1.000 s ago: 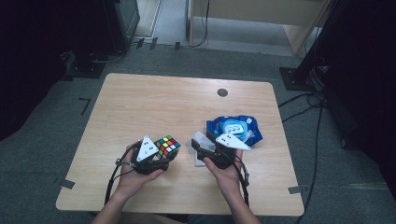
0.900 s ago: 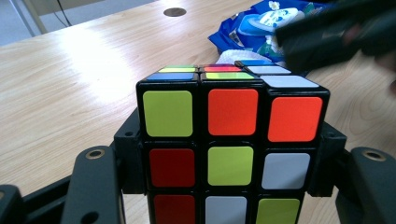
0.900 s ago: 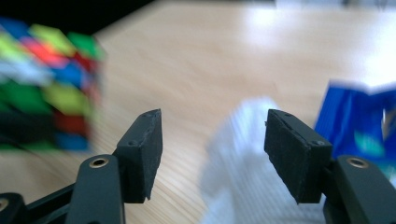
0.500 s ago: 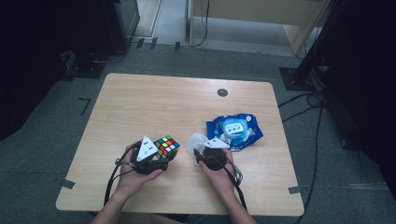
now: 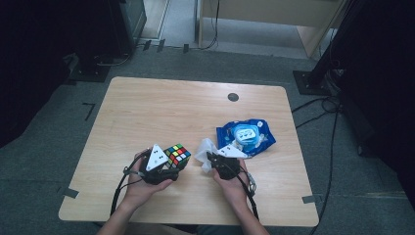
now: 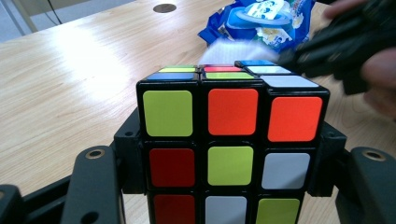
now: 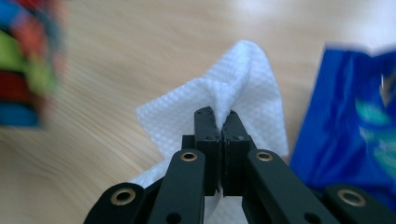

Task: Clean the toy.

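1. One left gripper (image 5: 169, 164), at the near left of the table (image 5: 161, 112) in the high view, has its jaws clamped on the two sides of the cube; a hand (image 5: 142, 188) cradles its body from below.
2. One puzzle cube (image 6: 231, 135) sits between those jaws, standing on the wood as far as the left gripper view lets me judge. The face turned to that camera shows nine stickers in three rows (yellow-green, orange, orange on top; red, yellow-green, white in the middle).
3. One white wipe (image 7: 224, 107) stands just right of the cube, crumpled up into a peak, its lower edge seeming to rest on the tabletop, though the blur leaves that unsure.
4. One right gripper (image 7: 219, 126) has its jaws pressed together on a fold of the wipe, having just been closing on it. In the high view it lies close beside the left gripper, apart from it, with the other hand (image 5: 232, 188) behind it.
5. One blue wipes packet (image 5: 247, 137) lies flat on the table to the right of the wipe and a little farther back, its round lid facing up.
6. One dark round cable hole (image 5: 233, 97) sits near the table's far edge.
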A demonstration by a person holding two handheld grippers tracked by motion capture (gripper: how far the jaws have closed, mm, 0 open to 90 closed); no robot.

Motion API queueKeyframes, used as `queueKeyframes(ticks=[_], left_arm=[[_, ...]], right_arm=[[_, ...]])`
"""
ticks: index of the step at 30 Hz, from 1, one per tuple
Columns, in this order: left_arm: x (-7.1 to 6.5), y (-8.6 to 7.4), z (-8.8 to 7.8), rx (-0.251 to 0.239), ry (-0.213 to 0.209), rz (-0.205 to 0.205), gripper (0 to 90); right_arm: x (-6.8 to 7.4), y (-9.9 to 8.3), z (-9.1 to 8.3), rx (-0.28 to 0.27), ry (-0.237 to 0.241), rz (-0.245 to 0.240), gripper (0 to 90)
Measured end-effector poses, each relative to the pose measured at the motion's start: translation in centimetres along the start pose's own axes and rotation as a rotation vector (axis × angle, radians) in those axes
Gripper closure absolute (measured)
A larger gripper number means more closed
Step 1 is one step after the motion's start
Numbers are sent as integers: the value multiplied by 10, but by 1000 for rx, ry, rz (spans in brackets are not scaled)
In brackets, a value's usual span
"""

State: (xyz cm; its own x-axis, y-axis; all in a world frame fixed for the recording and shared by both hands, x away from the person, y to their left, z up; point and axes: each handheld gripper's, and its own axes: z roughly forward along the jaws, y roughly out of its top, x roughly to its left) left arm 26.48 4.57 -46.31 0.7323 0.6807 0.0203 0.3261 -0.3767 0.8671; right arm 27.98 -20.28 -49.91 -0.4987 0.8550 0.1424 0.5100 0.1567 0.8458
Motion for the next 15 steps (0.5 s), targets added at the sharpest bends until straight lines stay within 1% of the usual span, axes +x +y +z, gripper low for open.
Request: queueKeyframes(ticks=[4,6,7,10,11,12,14,15], left_arm=[[-2,0,0,-2,-5,1,338],[-4,0,1,-2,-8,3,339],[-5,0,1,-5,-12,5,339],[-11,1,4,-7,-24,15,339],[-14,1,4,-6,-29,23,339],[-16,1,5,-9,-35,28,339],[-21,2,5,-14,-43,44,339],[-23,3,5,-20,-45,51,339]], right_arm=[[14,20,-23,-118,93,4,880],[24,29,-34,-169,129,-14,882],[29,33,-39,-192,156,-26,885],[45,42,-50,-240,247,-49,887],[50,44,-52,-248,277,-54,887],[54,45,-53,-254,292,-64,886],[61,45,-53,-251,316,-66,885],[64,45,-52,-244,319,-72,885]])
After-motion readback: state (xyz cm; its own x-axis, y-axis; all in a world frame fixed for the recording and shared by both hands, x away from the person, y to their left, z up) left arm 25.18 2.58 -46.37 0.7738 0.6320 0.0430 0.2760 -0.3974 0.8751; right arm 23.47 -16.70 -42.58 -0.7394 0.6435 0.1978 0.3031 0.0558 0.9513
